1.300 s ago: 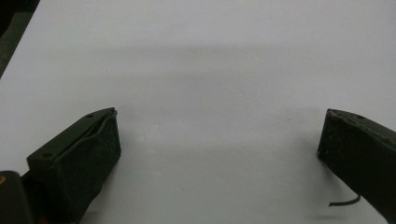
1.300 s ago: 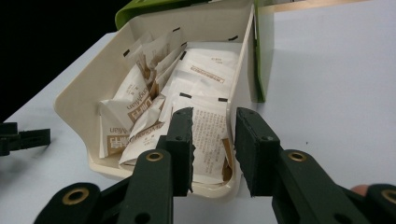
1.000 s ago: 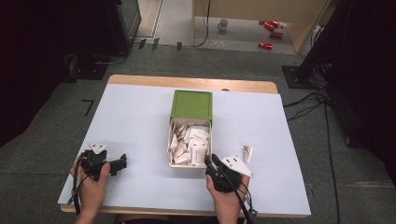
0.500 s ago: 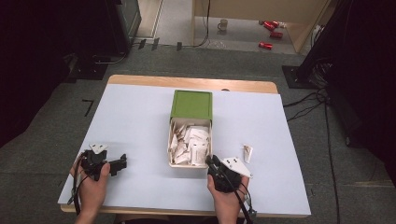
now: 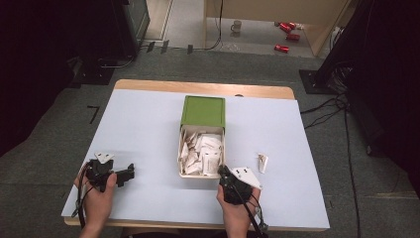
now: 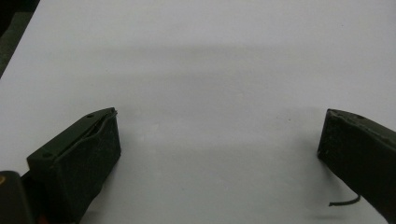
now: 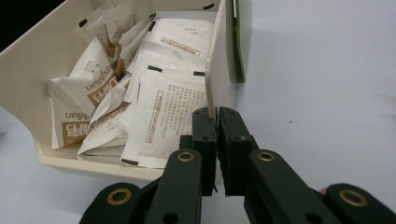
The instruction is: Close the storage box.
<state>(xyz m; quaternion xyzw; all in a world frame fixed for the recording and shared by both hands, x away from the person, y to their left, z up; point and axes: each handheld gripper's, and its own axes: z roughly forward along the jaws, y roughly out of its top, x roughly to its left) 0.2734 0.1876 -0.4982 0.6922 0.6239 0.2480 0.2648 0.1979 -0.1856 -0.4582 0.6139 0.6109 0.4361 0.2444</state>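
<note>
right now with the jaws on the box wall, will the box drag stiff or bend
The box will probably slide along easily: its sachets look light and the table smooth. The pinched wall looks like thin card, so it may flex. The right gripper grips one corner, so it may swivel.

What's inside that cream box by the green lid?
The cream box holds a loose heap of white paper sachets with brown print. The heap covers the bottom and whatever lies beneath it.
</note>
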